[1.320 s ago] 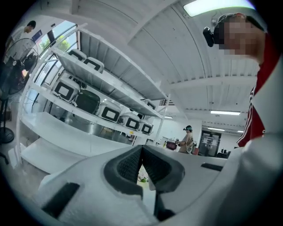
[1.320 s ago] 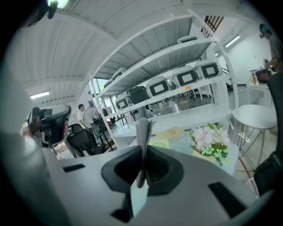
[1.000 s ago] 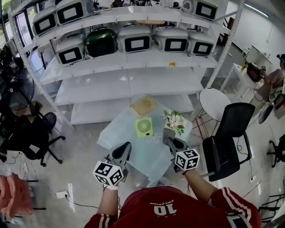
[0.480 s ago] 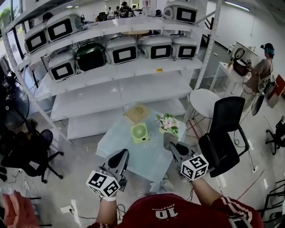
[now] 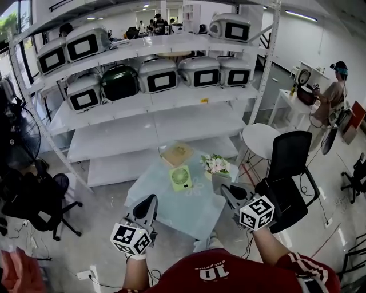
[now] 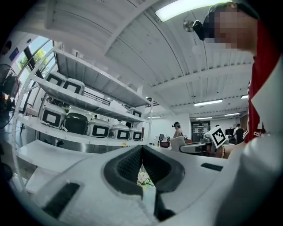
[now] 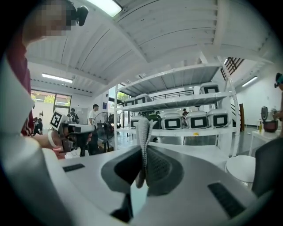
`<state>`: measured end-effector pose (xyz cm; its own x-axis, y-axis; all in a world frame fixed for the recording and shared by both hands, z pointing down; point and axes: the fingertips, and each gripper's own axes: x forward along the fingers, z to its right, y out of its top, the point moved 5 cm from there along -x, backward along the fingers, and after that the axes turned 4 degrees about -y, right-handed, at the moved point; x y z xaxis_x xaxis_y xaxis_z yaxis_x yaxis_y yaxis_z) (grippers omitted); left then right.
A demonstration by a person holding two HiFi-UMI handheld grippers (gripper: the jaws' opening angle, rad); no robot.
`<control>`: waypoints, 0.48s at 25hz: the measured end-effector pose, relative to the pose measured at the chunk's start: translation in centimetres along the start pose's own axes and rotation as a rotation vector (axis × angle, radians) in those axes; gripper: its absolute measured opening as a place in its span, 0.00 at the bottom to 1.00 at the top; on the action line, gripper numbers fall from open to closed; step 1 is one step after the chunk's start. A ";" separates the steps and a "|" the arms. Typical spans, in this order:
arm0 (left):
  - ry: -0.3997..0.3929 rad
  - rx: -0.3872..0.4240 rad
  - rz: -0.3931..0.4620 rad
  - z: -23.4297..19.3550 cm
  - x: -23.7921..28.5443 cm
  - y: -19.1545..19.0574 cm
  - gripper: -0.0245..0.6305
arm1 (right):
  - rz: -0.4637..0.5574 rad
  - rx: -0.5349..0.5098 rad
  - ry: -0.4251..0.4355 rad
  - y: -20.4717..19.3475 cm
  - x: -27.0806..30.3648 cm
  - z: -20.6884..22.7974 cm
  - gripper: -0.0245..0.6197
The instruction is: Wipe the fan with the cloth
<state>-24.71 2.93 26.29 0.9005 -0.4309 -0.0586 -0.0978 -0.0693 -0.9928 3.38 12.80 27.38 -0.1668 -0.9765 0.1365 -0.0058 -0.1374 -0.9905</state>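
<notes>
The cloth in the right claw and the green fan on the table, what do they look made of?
Cloth: grey knitted or woven fabric, matte; ribbed texture shows where the right claw pinches it. Fan: probably smooth light-green plastic, judging by its even colour and round grille; too small to be sure.

Bright, even illumination is supplied by ceiling tube lights point(image 6: 190, 9) and by daylight from a window point(image 5: 10, 22) at upper left. Shadows are soft. Straight shelves point(image 5: 171, 123) are bowed by fisheye distortion; both gripper views are ringed by black vignetting, with the nearest foreground blurred.
</notes>
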 end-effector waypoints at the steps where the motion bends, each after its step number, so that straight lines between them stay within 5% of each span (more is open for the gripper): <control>1: 0.003 -0.004 0.006 -0.1 -0.2 0.1 0.04 | 0.005 -0.006 -0.004 0.3 0.1 -0.1 0.06; 12: 0.032 0.021 0.024 -0.6 -1.5 1.5 0.04 | 0.105 0.048 -0.046 2.5 0.9 -0.1 0.06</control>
<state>-26.42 2.93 24.96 0.8837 -0.4611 -0.0798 -0.1103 -0.0395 -0.9931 3.07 11.59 25.06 -0.1186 -0.9924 0.0335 0.0569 -0.0404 -0.9976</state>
